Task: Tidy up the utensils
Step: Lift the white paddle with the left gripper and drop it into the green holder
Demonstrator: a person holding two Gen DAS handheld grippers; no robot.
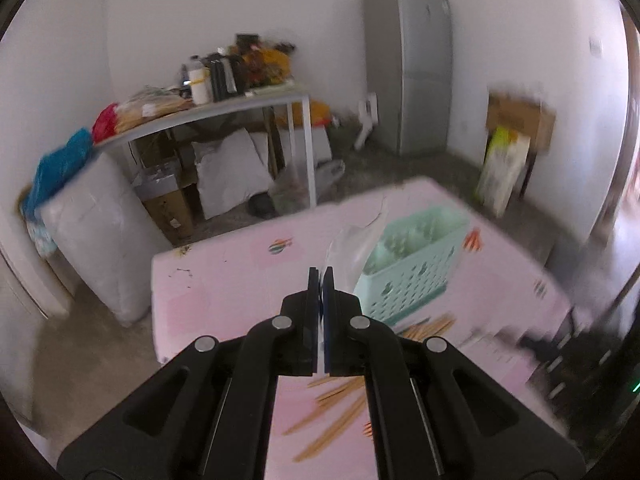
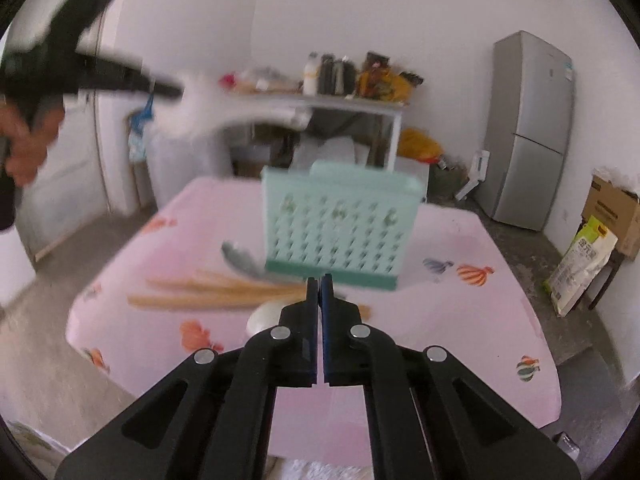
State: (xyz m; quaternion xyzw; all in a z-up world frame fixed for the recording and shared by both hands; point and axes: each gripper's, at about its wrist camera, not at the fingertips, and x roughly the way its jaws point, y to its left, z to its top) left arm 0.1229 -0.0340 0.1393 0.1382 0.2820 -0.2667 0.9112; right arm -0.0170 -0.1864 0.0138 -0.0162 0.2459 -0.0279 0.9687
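I count one mint basket [image 2: 338,226], one clear plastic bag [image 1: 354,246], one fridge [image 2: 528,128] and a chopstick pile [image 2: 216,290] too blurred to number

mint perforated basket [image 2: 338,228] upright on pink table; wooden chopsticks [image 2: 208,290] scattered beside it — blurred

On my left-hand feed, the matte black plastic left gripper [image 1: 319,272] has two flat, narrow fingers, the right one edged in dark blue. Angular black linkage arms with triangular cut-outs fan back from them, pinned by four round silver rivets. My matching black right gripper [image 2: 319,278] looks identical. The blurred black shape and hand [image 2: 24,136] are probably the other unit.
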